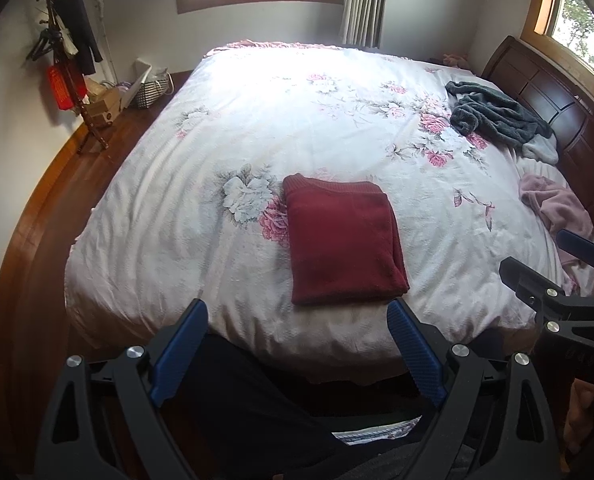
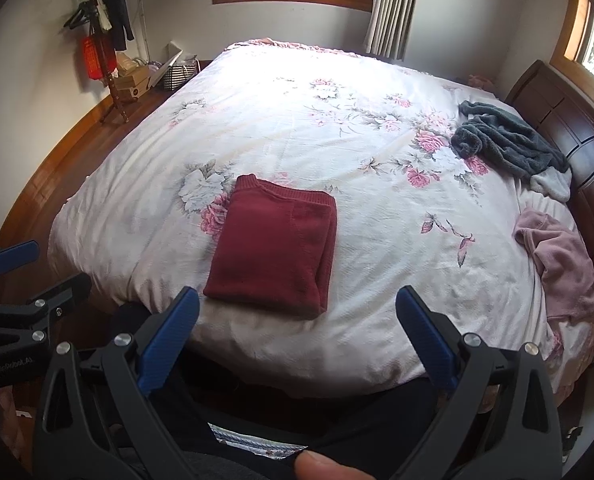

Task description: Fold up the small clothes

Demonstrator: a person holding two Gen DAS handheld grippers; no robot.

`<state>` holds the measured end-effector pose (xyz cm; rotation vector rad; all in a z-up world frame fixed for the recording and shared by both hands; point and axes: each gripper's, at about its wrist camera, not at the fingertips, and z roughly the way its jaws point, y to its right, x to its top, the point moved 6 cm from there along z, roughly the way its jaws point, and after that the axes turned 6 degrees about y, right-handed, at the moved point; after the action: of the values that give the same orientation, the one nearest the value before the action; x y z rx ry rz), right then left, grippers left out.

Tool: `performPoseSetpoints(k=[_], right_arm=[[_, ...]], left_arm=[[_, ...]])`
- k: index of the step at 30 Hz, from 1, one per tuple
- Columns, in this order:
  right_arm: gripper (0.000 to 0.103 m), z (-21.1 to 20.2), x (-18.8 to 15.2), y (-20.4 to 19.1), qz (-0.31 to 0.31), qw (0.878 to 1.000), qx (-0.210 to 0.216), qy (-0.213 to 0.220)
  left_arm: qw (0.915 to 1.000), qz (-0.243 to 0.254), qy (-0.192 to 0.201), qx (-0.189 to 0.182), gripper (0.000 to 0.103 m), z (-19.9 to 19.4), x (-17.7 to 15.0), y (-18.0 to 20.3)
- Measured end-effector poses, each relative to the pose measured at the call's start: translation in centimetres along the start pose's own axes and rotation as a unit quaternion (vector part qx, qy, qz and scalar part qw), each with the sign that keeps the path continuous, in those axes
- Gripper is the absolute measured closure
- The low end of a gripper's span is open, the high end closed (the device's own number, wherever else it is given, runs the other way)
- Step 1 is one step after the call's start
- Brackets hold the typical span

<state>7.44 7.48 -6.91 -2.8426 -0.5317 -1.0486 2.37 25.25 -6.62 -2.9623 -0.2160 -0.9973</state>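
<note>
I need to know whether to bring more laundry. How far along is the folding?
Done: the red sweater lies folded near the bed's front edge. In hand: nothing; the left gripper and right gripper are both open and empty. Left: the grey garment and pink garment lie crumpled by the headboard.

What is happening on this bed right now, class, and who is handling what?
A person holds a two-finger gripper in each hand at the foot of the bed. The left gripper and the right gripper are both open and hold nothing. A dark red garment lies folded into a neat rectangle in front of them. A grey garment and a pink garment lie crumpled near the headboard, not yet folded.
</note>
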Motion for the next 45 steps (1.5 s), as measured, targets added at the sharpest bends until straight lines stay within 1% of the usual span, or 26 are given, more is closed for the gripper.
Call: performPoseSetpoints(k=[18,32,45], right_arm=[[0.005,0.3,0.3,0.0,-0.004,1.000,0.004,-0.002],[0.005,0.9,0.2,0.3,-0.001,1.000,0.010,-0.003],[0.005,1.6,-0.5,-0.2,-0.007,1.000,0.017,-0.002]], left_arm=[[1.0000,0.006,0.001,0.000,0.012,0.2,1.1,-0.1],[1.0000,0.005,0.005,0.003,0.012,0.4,1.3,-0.1],[0.9999,-0.006,0.009,0.012,0.012,0.4,0.2,-0.2]])
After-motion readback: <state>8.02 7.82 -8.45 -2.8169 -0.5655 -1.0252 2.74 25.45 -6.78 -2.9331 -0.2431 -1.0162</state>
